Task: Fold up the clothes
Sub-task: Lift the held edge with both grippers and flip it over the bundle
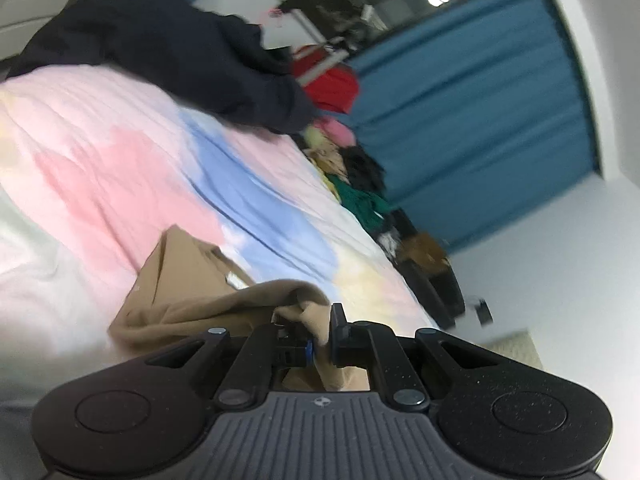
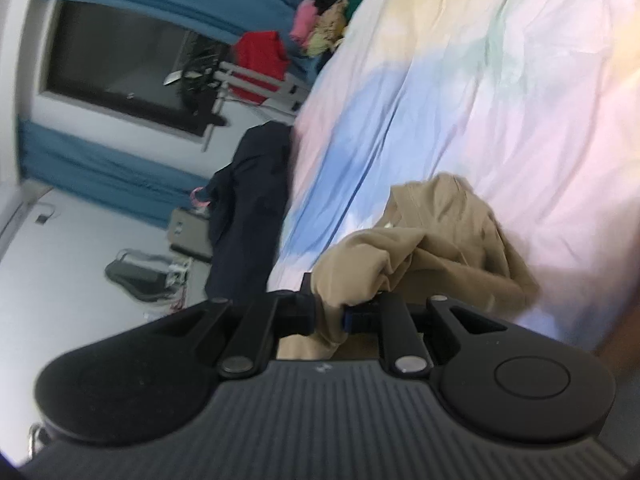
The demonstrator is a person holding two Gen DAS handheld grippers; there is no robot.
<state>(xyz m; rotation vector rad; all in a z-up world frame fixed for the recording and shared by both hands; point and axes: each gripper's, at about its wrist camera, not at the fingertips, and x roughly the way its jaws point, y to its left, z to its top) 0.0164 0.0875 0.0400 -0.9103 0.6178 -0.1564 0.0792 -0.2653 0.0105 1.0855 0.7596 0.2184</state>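
Note:
A tan garment [image 1: 188, 280] lies bunched on the pastel bedsheet [image 1: 120, 152]. In the left wrist view my left gripper [image 1: 318, 340] is shut on a fold of its cloth, which hangs down between the jaws. In the right wrist view the same tan garment [image 2: 448, 240] trails from my right gripper [image 2: 328, 316] across the bedsheet [image 2: 480, 80]. That gripper is shut on another bunched edge of it. Both views are tilted and blurred.
A dark navy garment [image 1: 168, 52] lies at the far end of the bed; it also shows as the navy garment [image 2: 248, 200] hanging over the bed's edge. A pile of coloured clothes [image 1: 352, 176] lines the bed beside blue curtains [image 1: 480, 120]. A red item [image 2: 260, 64] sits near the window.

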